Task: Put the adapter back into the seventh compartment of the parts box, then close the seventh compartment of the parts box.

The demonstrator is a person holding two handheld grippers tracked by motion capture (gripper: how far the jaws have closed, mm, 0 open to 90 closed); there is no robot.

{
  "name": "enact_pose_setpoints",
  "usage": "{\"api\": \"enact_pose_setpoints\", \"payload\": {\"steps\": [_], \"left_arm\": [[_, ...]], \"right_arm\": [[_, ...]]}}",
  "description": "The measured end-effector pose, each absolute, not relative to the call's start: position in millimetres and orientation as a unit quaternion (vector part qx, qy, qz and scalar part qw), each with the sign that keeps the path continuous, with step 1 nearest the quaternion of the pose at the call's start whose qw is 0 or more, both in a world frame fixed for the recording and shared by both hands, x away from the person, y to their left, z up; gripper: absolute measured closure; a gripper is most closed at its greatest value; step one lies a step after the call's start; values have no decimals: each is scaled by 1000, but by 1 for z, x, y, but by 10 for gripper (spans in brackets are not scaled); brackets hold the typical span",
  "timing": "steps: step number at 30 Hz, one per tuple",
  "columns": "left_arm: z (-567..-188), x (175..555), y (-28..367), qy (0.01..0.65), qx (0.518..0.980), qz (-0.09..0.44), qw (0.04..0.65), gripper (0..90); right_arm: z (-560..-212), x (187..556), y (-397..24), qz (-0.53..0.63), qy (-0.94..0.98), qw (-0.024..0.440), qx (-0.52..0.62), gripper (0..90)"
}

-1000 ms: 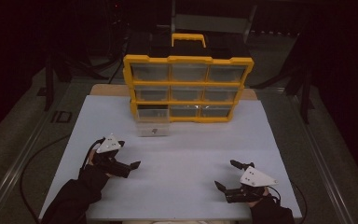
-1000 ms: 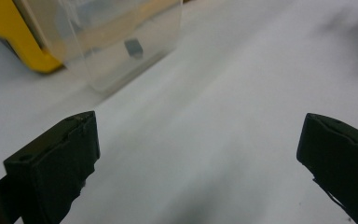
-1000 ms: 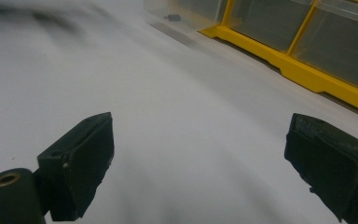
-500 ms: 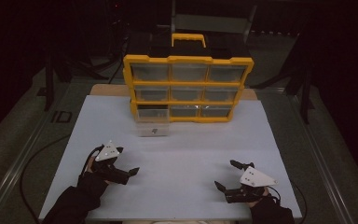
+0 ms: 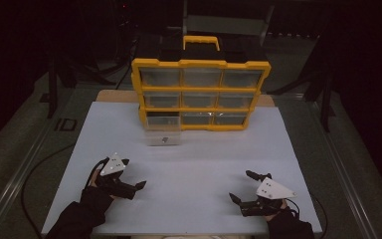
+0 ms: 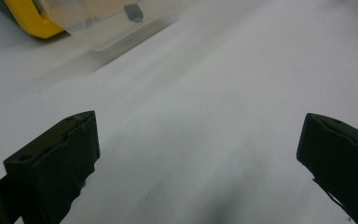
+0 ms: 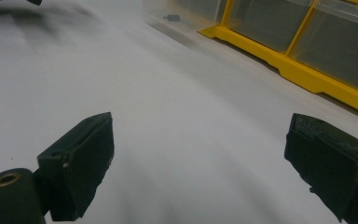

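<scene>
A yellow organizer cabinet (image 5: 201, 94) with nine clear drawers in three rows is placed upright at the far edge of the white table surface (image 5: 189, 169), and a yellow handle is seen on its top. The bottom-left drawer (image 5: 162, 134) is pulled out toward the near edge and rests on the surface. One small dark part (image 5: 164, 140) is seen inside it; what kind of part it is cannot be told. The content of the other drawers cannot be made out behind their dim fronts.

The left gripper (image 5: 136, 187) is held near the near-left corner of the surface. Its jaws are spread wide apart and nothing is held between them; in the left gripper view only bare white surface lies between the jaws, and the pulled-out drawer is seen farther off, well apart from them. The gripper is held by a gloved hand (image 5: 97, 191), with a dark sleeve coming from the near edge.

The right gripper (image 5: 243, 186) is held near the near-right corner, also with jaws wide apart and empty. It is pointed toward the left, low over the surface, and the cabinet is well apart from it
</scene>
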State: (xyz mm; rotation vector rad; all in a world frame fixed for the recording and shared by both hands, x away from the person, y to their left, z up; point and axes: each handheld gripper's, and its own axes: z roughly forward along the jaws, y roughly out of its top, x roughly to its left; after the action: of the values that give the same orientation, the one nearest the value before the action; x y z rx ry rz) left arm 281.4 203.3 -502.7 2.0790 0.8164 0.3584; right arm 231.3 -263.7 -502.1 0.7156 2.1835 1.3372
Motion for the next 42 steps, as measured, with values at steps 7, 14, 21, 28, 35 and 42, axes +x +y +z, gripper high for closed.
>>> {"api": "enact_pose_setpoints", "payload": {"steps": [7, 14, 21, 28, 35, 42], "left_arm": [[-503, 281, 204, 323, 835, 142, 423, 0], [-504, 281, 204, 322, 837, 140, 421, 0], [-505, 282, 204, 323, 838, 136, 418, 0], [-504, 281, 204, 320, 839, 134, 418, 0], [-504, 281, 203, 320, 839, 136, 418, 0], [-496, 278, 202, 319, 836, 139, 424, 0]], "right_arm": [[-502, 231, -264, 488, 798, 239, 261, 82], [-502, 231, -264, 487, 799, 239, 258, 82], [-502, 231, -263, 486, 800, 239, 258, 82], [-502, 231, -263, 487, 800, 238, 258, 82], [-502, 231, -263, 487, 800, 239, 258, 82], [-502, 231, -263, 488, 799, 238, 259, 82]]}}
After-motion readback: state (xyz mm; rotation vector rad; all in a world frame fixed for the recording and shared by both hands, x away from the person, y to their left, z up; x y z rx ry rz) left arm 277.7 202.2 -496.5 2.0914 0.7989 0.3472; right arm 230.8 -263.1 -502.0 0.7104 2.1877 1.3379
